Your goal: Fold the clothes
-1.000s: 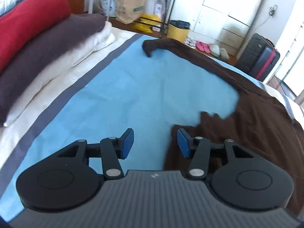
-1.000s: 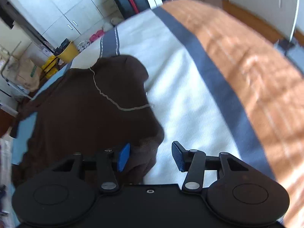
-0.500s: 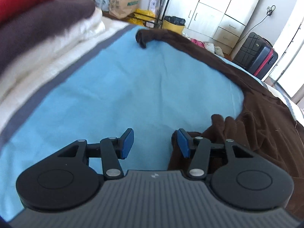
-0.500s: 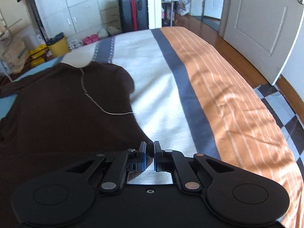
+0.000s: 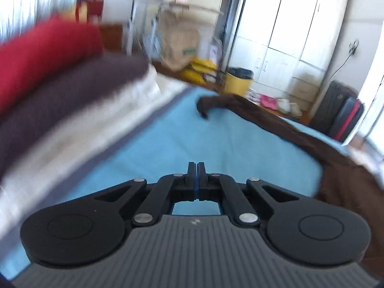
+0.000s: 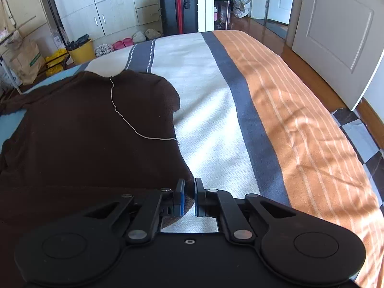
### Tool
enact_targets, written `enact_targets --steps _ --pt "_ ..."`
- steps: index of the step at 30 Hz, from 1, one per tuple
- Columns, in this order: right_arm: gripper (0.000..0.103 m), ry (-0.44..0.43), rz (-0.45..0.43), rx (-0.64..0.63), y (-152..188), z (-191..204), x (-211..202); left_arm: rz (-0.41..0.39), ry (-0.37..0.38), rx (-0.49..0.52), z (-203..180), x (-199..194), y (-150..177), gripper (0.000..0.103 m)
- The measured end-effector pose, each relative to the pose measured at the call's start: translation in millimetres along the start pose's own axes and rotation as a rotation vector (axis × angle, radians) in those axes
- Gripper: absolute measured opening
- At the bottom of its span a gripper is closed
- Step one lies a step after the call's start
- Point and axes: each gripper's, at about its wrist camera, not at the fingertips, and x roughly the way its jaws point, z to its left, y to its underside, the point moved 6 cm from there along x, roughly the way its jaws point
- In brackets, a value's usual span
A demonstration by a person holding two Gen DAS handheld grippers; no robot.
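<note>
pinching soft brown knit sweater (image 6: 79, 139) hem, right tool (image 6: 188, 196) (left tool (image 5: 196, 176) clenched, seemingly empty)

blurred: folded bedding (image 5: 60, 76) — cut off: brown garment (image 6: 84, 132) left edge

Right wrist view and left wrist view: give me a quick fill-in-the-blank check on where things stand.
1. The right gripper is shut on the edge of the dark ____ knitted garment.
2. A thin ____ thread lies across that garment.
3. In the left wrist view, the left gripper is shut over the ____ sheet panel.

Missing words: brown; white; blue
</note>
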Motion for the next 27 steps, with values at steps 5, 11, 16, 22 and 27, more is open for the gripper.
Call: enact_targets --steps 5,11,16,22,27 --pt "0.014 0.068 -0.052 -0.061 -3 7 -12 0.132 0.195 -0.078 -20 15 11 0.009" --pt "0.033 0.080 -0.304 -0.214 -12 46 -55 0.169 0.285 0.089 -59 20 23 0.011" --pt "0.037 -0.403 -0.168 -0.396 3 135 -36 0.166 0.237 0.126 -70 32 39 0.042" --pt "0.046 -0.482 -0.119 -0.585 23 192 -1 0.113 0.248 0.229 -72 32 43 0.008" --pt "0.071 -0.383 -0.093 -0.622 28 186 19 0.061 0.255 0.244 -80 15 34 0.008"
